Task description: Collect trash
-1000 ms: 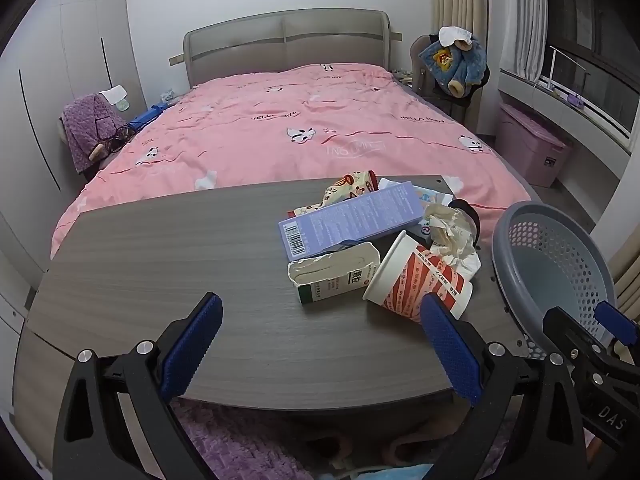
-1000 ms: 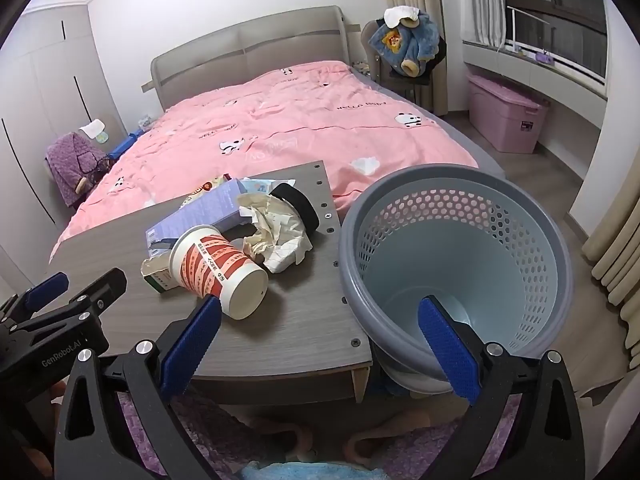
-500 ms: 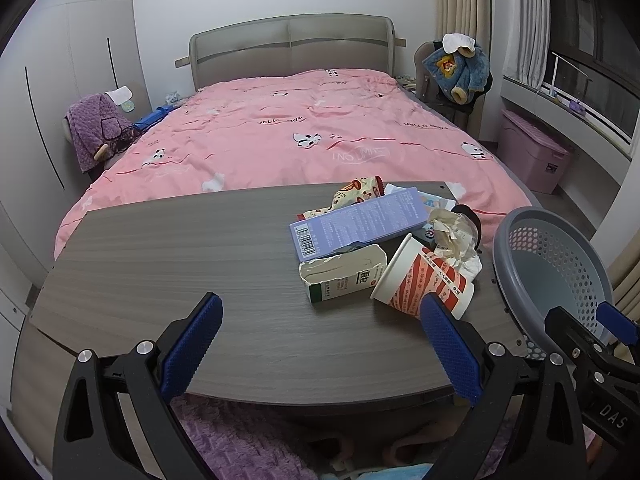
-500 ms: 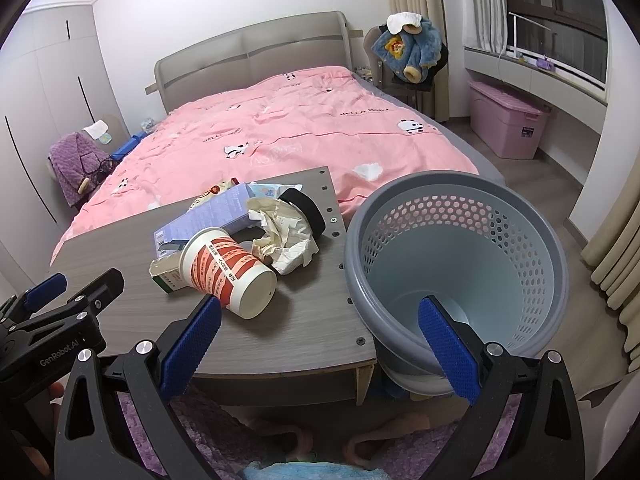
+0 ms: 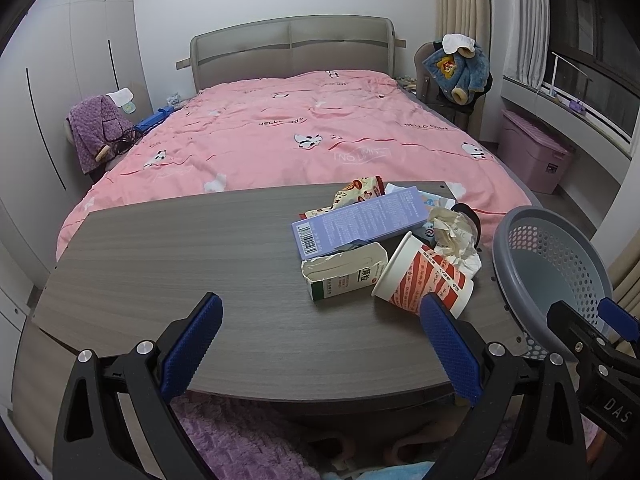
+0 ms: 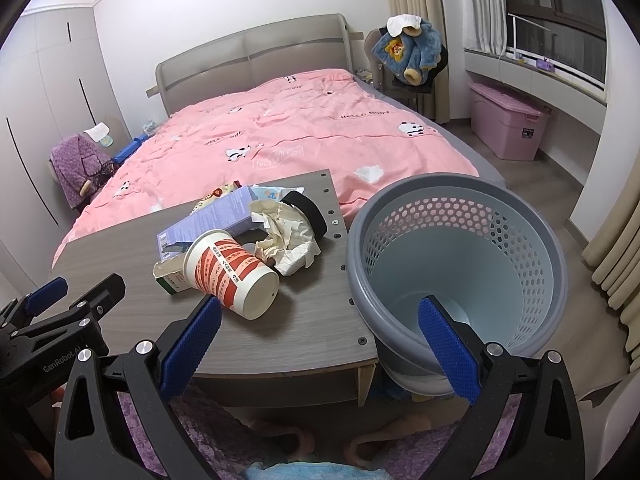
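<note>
Trash lies in a heap on the right part of the grey wooden table [image 5: 180, 264]: a red-and-white paper cup [image 5: 424, 280] [image 6: 230, 272] on its side, a torn green-and-white carton [image 5: 344, 274], a purple box [image 5: 360, 226] [image 6: 208, 218], crumpled paper [image 5: 456, 236] [image 6: 288, 236], a snack wrapper [image 5: 358, 192] and a black round object [image 6: 306, 210]. A grey perforated basket [image 5: 552, 264] [image 6: 460, 264] stands at the table's right end. My left gripper [image 5: 320, 344] is open and empty over the table's near edge. My right gripper [image 6: 318, 344] is open and empty, near the basket's rim.
A bed with a pink cover [image 5: 320, 136] lies just behind the table. A pink storage box [image 6: 508, 124] and a chair with a blue jacket [image 6: 412, 56] stand at the right. A purple rug [image 6: 168, 440] lies under the table.
Both grippers have risen and tilted slightly, so the trash and basket sit lower in the views. Both stay open and empty. Nothing on the table has moved.
</note>
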